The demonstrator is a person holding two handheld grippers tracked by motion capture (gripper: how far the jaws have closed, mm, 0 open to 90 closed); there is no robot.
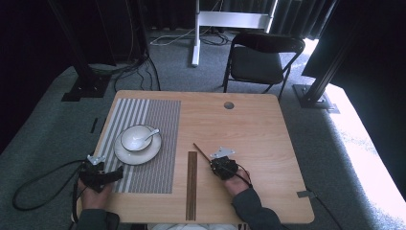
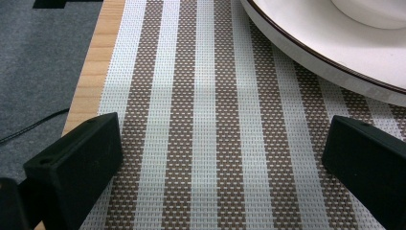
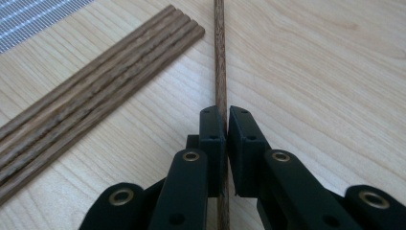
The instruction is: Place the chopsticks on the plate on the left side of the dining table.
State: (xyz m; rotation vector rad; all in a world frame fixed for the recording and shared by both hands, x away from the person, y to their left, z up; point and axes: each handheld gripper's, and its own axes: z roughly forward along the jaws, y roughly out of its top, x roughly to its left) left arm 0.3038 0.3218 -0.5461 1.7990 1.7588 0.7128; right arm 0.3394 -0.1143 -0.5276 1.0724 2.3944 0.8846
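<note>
My right gripper (image 3: pixel 225 117) is shut on a single dark wooden chopstick (image 3: pixel 220 52), which runs forward between its jaws over the bare table. From above, that chopstick (image 1: pixel 201 151) pokes out up-left of the right gripper (image 1: pixel 218 163). A bundle of several chopsticks (image 1: pixel 191 184) lies just left of it, also seen as a slanted row of chopsticks (image 3: pixel 91 91). My left gripper (image 1: pixel 112 176) stands open over the striped placemat (image 2: pixel 206 120), near the white plate (image 2: pixel 325 57). The plate (image 1: pixel 129 154) carries a white bowl (image 1: pixel 136 137) with a spoon (image 1: pixel 152 135).
The wooden table (image 1: pixel 258 139) has a round hole (image 1: pixel 229 105) near its far edge. A black folding chair (image 1: pixel 261 60) stands beyond the table. Cables lie on the grey carpet at the left (image 1: pixel 38 184).
</note>
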